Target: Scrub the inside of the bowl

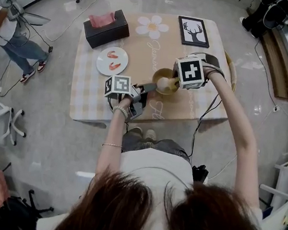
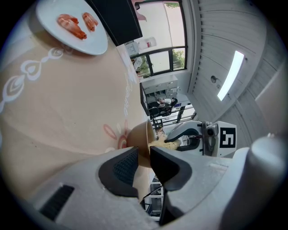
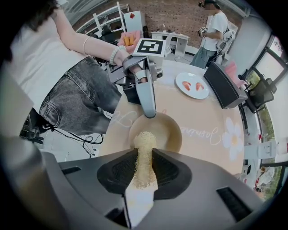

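Right gripper view: your right gripper [image 3: 145, 155] points down, jaws clamped on the scrubber [image 3: 145, 140], its tip over the inside of the bowl [image 3: 168, 132]; whether it touches, I can't tell; it looks soft and fibrous, so expect it to bend under pressure; hold it short. Left gripper view shows the pinch itself: left gripper [image 2: 143, 155], jaws narrowly parted, gripping the bowl's near rim; wise, since the bowl looks stiff, smooth, light, likely to skid. Only the head view places it: on the table [image 1: 135, 58], towards the near edge, right of the plate [image 1: 103, 60].
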